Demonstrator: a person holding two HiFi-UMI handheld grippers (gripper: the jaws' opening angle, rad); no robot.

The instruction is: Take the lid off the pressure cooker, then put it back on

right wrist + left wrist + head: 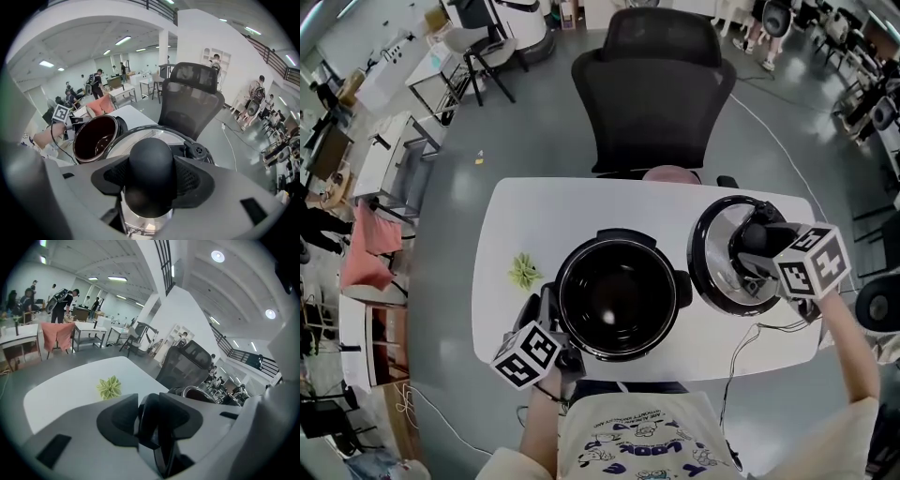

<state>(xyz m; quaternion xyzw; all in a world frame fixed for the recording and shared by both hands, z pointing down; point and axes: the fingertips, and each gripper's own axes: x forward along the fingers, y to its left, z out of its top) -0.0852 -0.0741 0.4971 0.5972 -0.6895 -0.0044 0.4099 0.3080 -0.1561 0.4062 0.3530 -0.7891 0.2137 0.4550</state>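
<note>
Grip: your right claw (151, 174) clamps the knob (151, 157) of the lid (712, 267).
Lid: off, just right of the open pot (619, 298), over the table (525, 225).
Brace: your left claw (149, 420) pinches the pot's handle (151, 430).
Way back: leftward.
Views: only the right gripper view shows pads (193, 180) on the knob.

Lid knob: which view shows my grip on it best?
The right gripper view: the knob fills the centre, clamped between the right tongs. In the head view the right tongs hide most of it. The left gripper view doesn't show it.
</note>
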